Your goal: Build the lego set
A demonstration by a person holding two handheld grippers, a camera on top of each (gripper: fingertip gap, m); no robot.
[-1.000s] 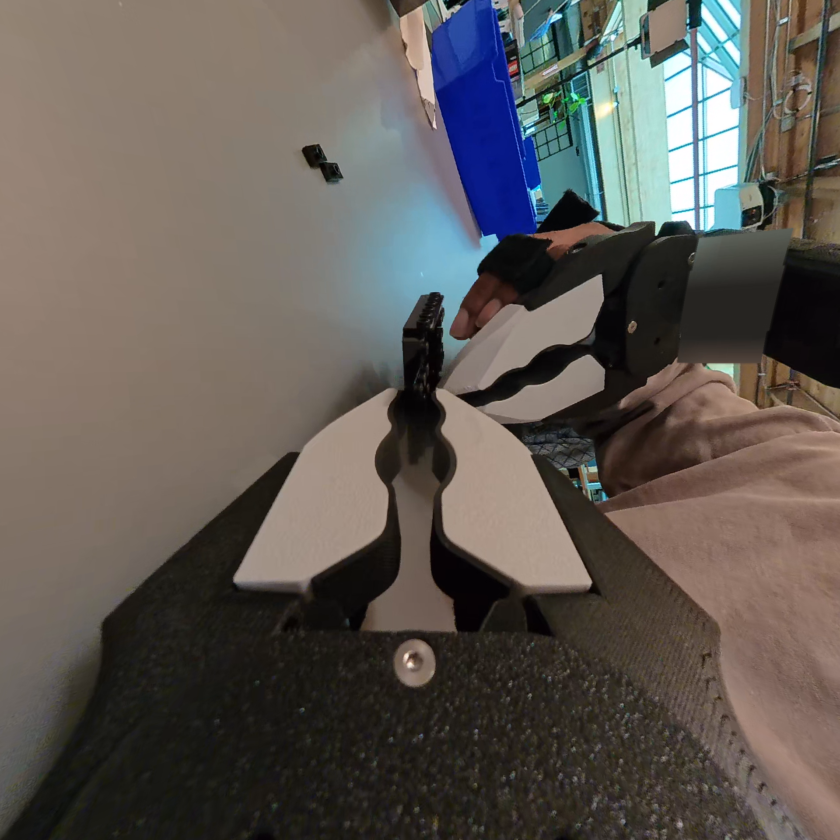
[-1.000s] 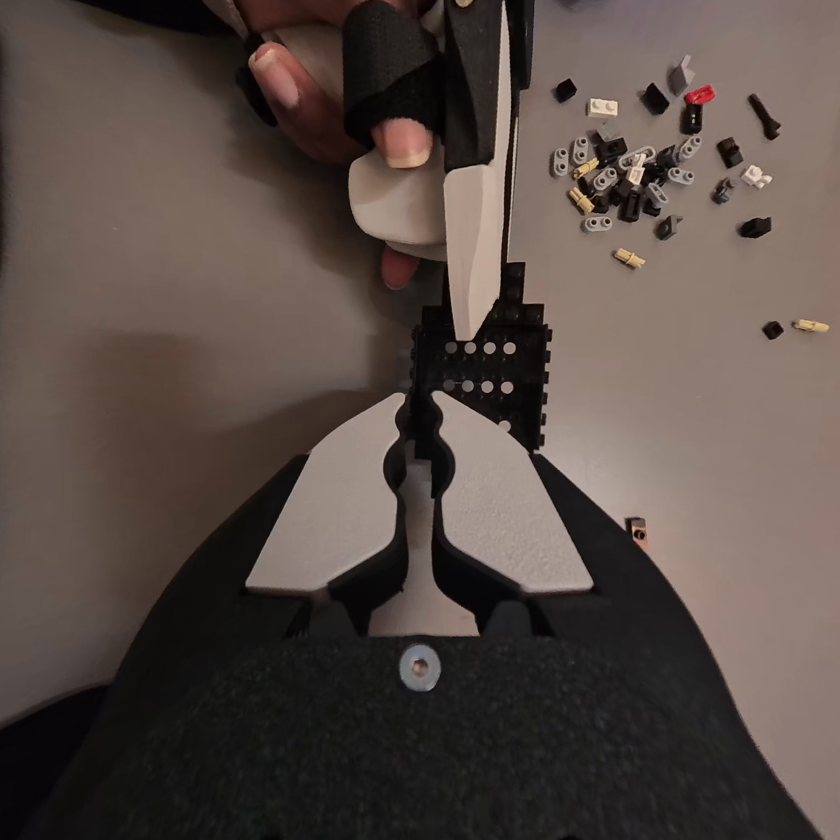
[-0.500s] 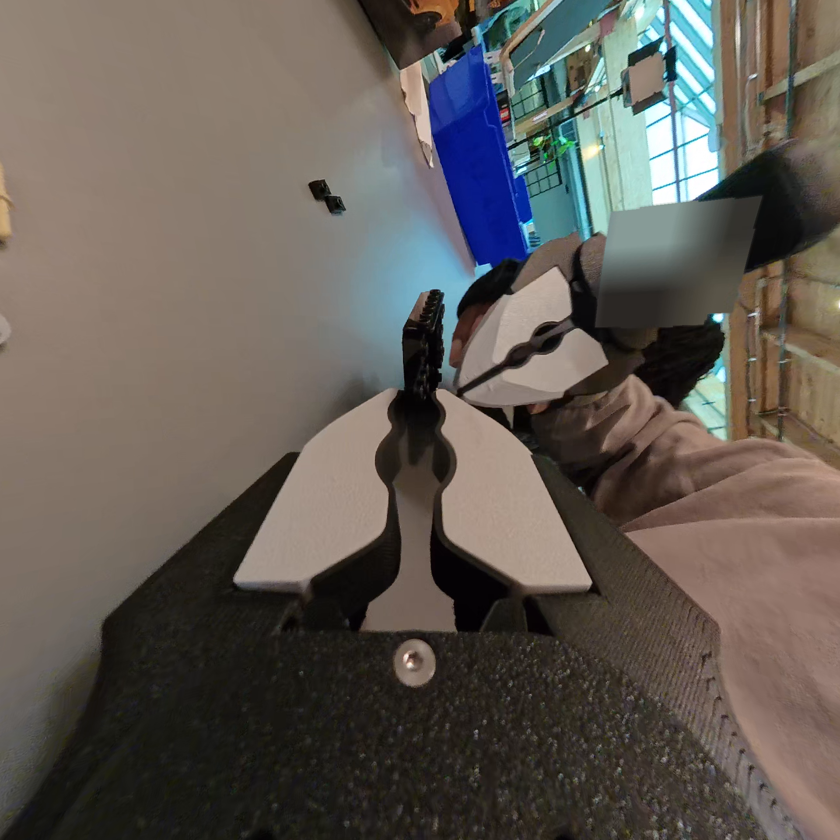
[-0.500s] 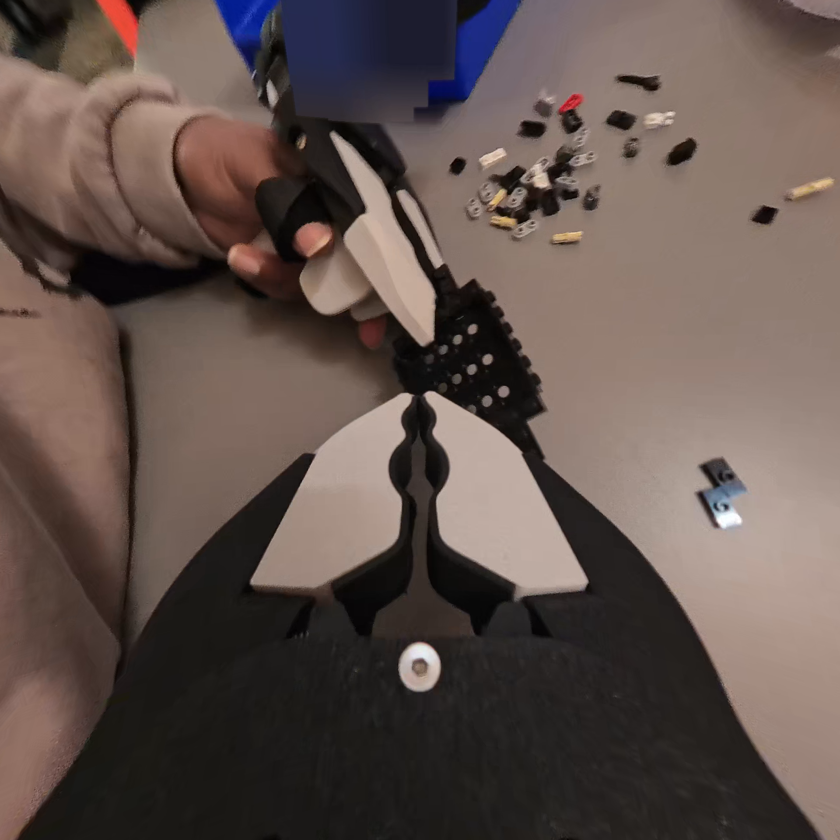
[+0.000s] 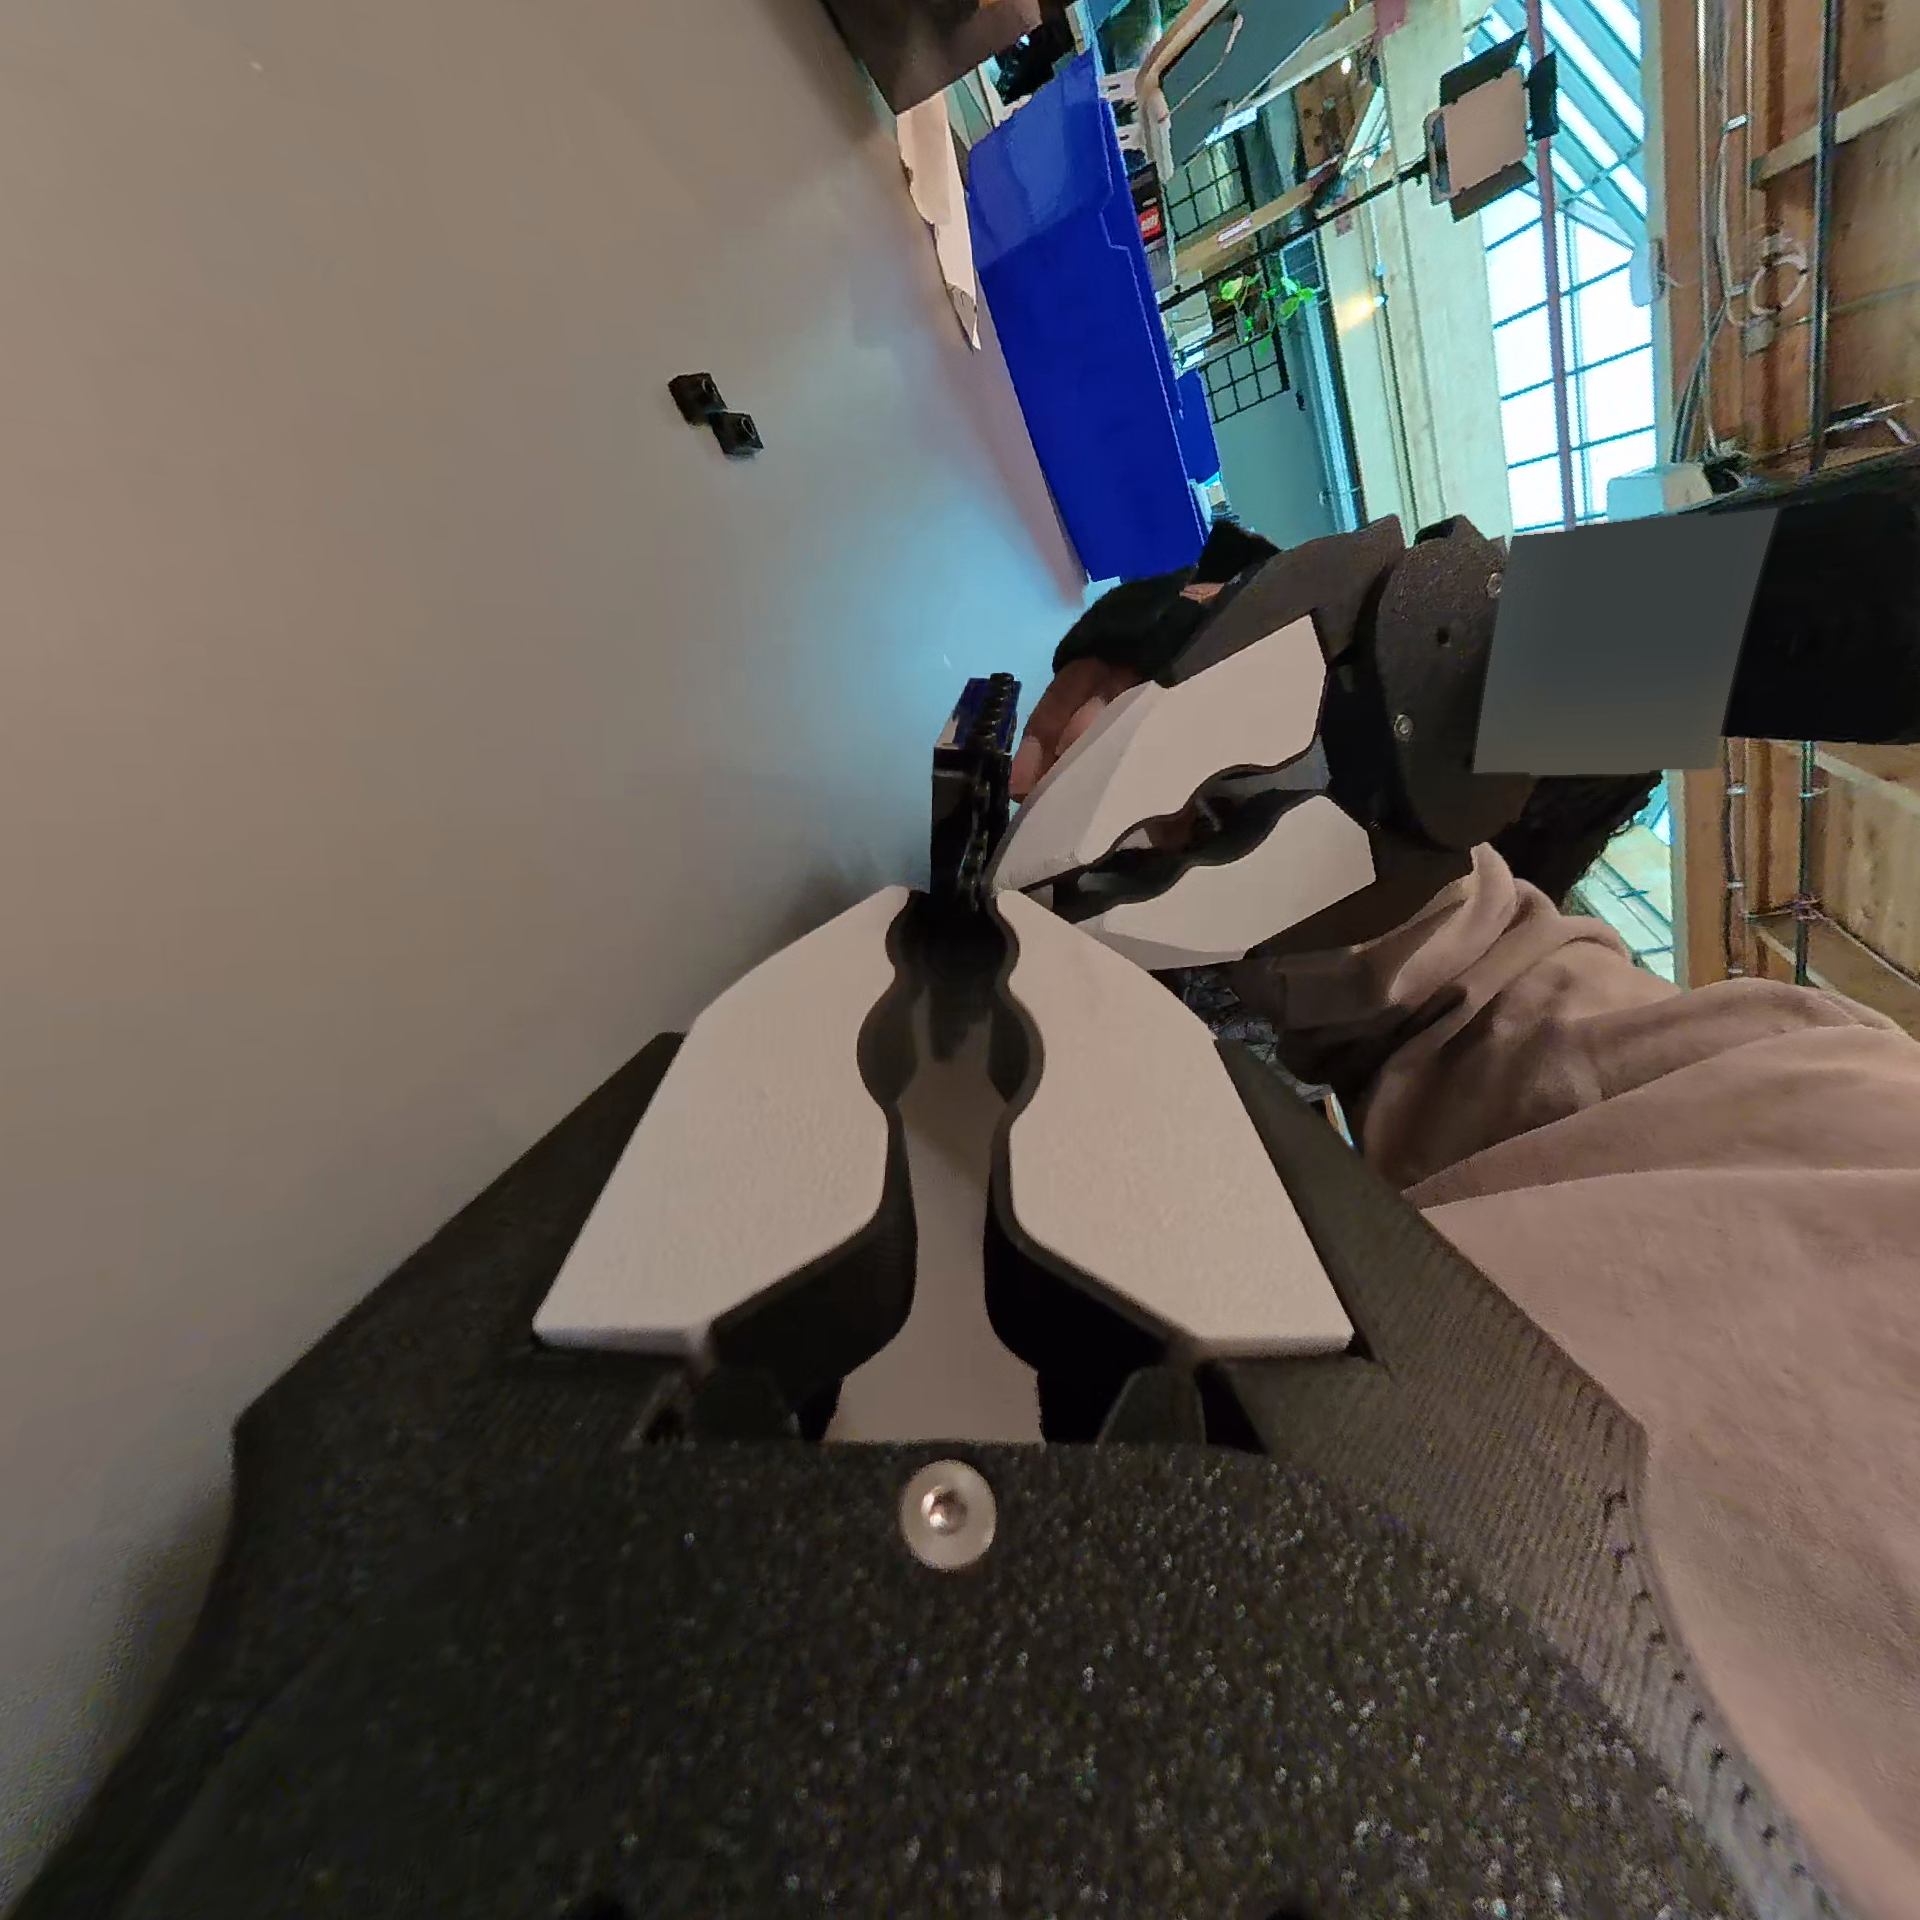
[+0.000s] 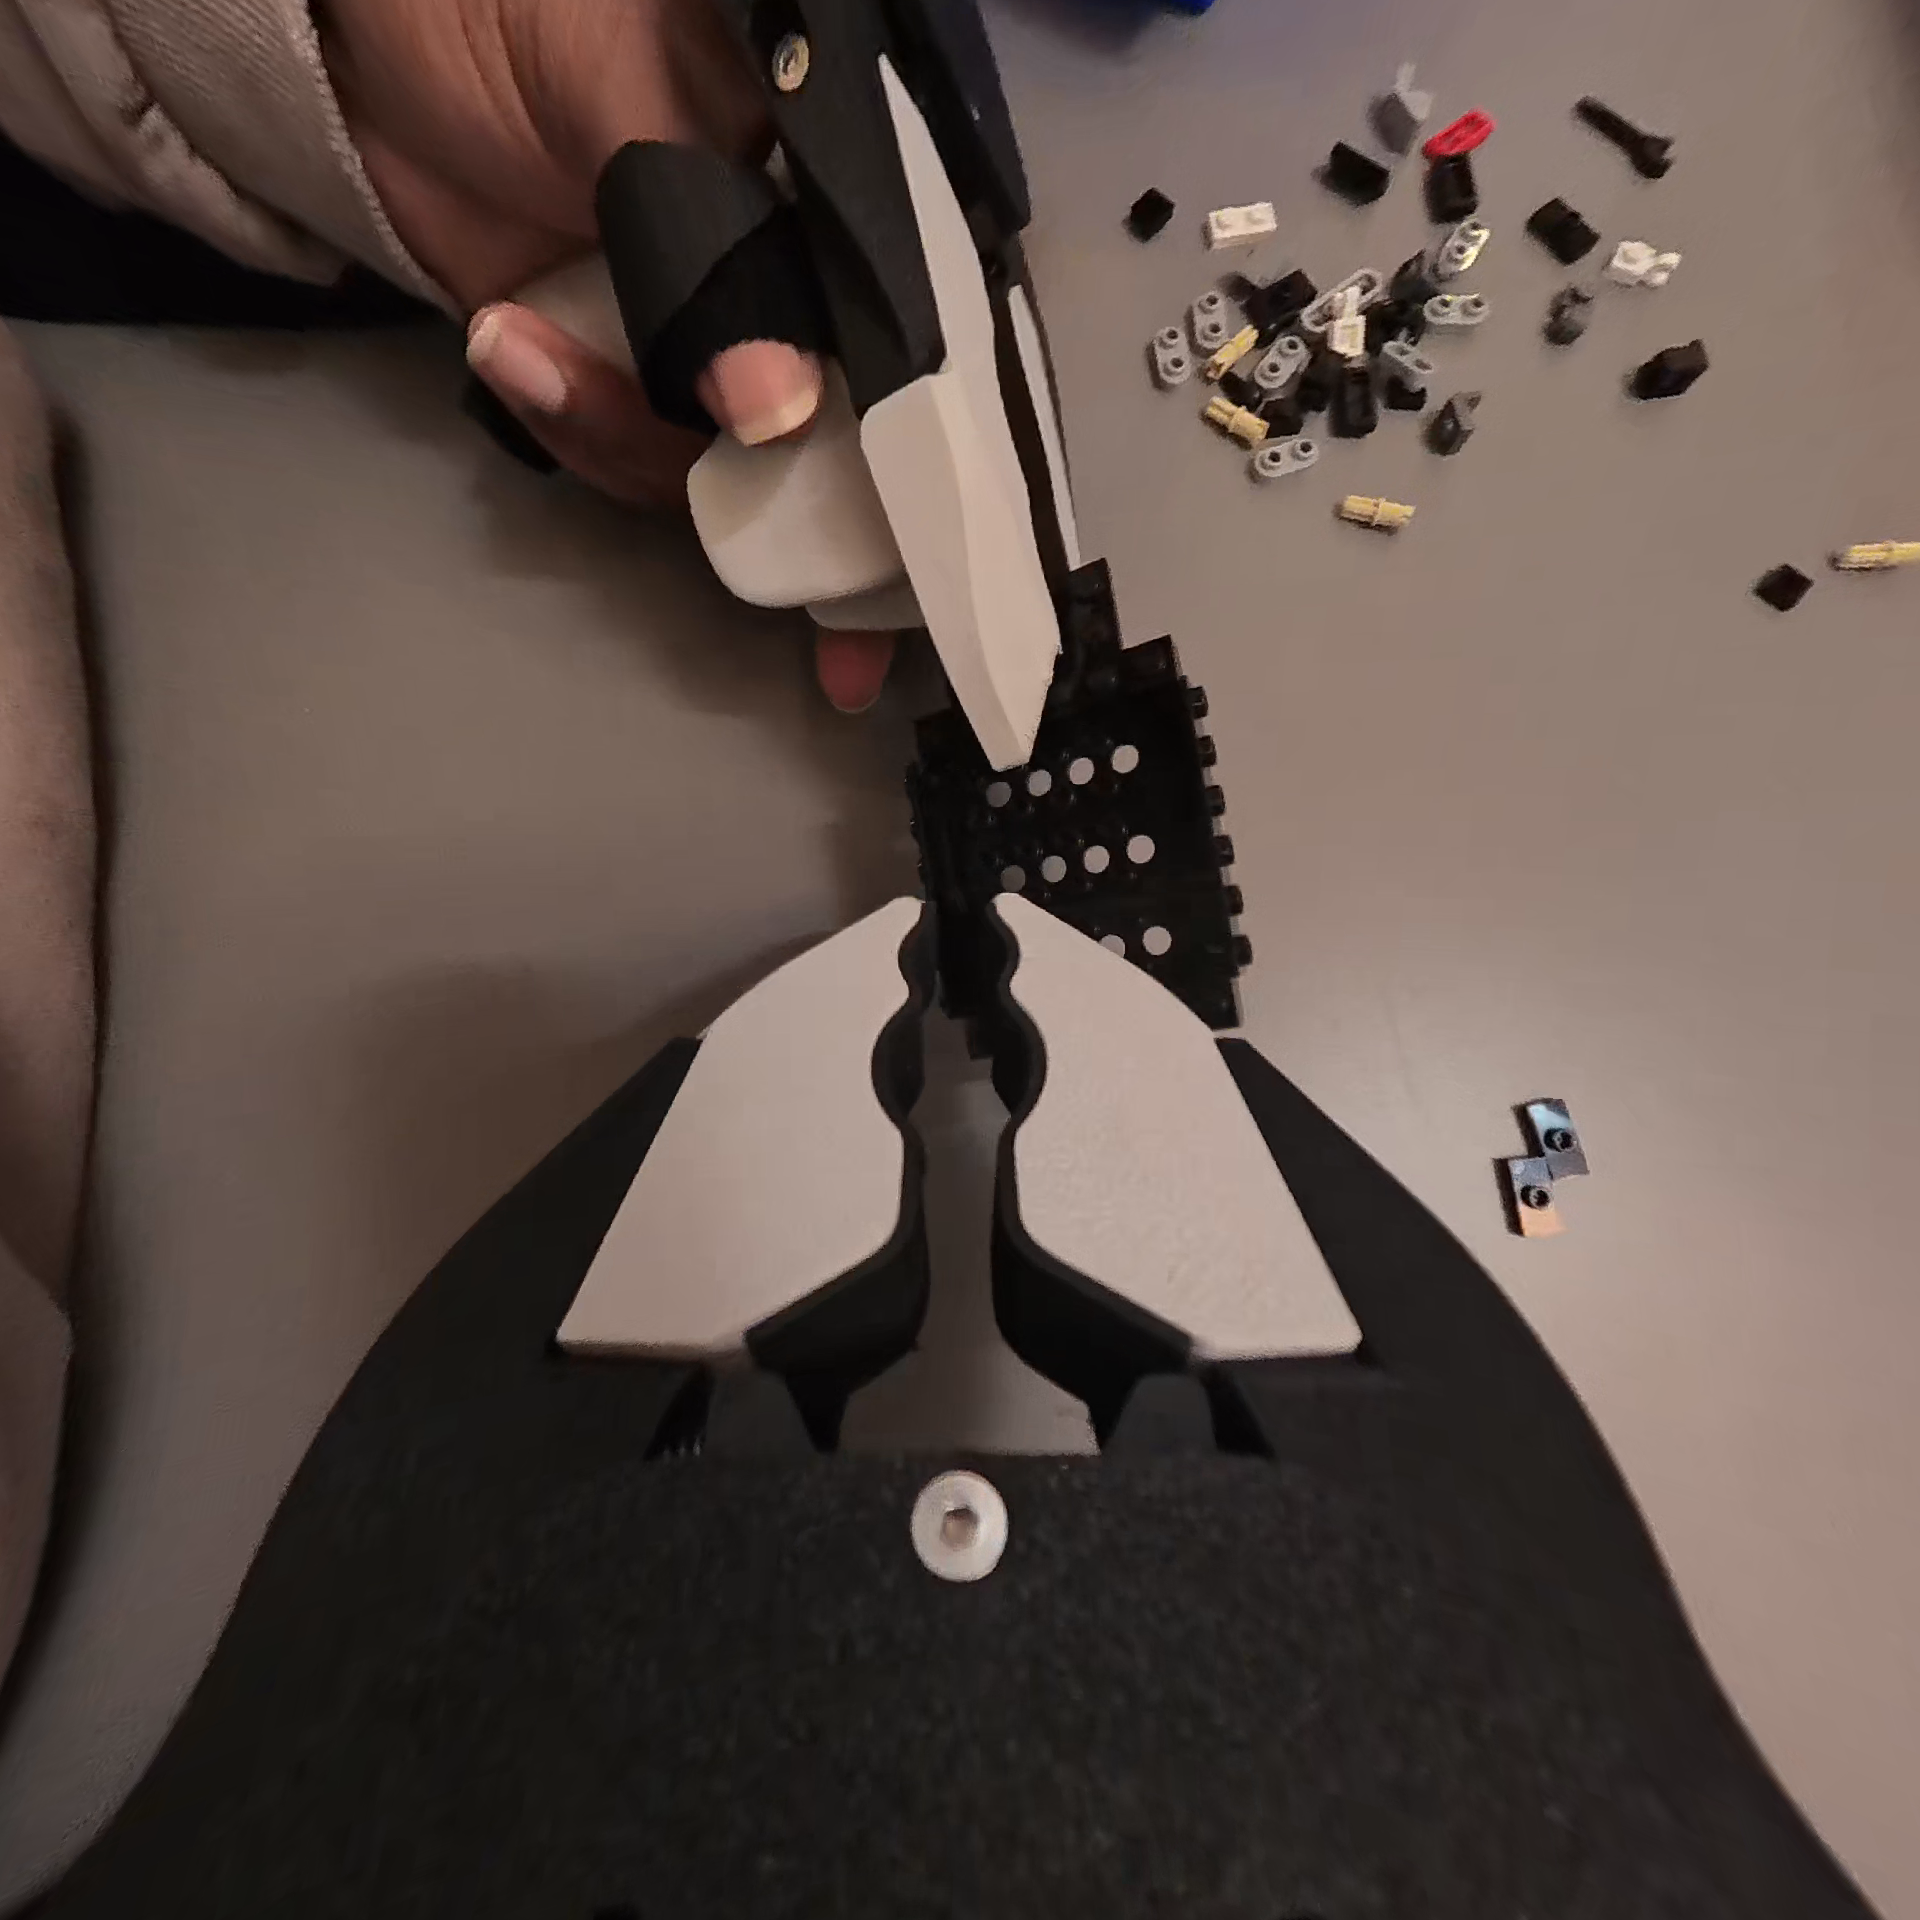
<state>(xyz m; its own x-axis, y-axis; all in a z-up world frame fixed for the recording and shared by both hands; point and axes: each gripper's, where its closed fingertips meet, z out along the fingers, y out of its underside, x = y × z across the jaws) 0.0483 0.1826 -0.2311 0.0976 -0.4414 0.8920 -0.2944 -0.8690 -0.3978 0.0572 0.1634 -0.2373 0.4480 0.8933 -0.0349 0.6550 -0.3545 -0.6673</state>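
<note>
A black lego assembly (image 6: 1101, 852), a studded plate with round holes, is held on edge above the grey table (image 6: 1558, 831). My left gripper (image 5: 954, 904) is shut on it; the left wrist view shows it edge-on (image 5: 971, 779). My right gripper (image 6: 961, 914) is closed on the plate's near corner, and a black part sits between its fingers. The left gripper (image 6: 1039, 686) reaches down from the top and clamps the far edge. The right gripper (image 5: 1023, 888) meets the plate from the right.
A pile of small loose lego parts (image 6: 1340, 343), black, grey, white, tan and one red, lies at the back right. Two small dark plates (image 6: 1543, 1169) lie to the right and also show in the left wrist view (image 5: 717, 416). A blue bin (image 5: 1091, 332) stands at the table's far edge. Less than 4 cm separates the two grippers' tips.
Half a second ago my right gripper was shut and off the assembly. It has come back and closed on the plate's near corner. The left gripper kept its hold.
</note>
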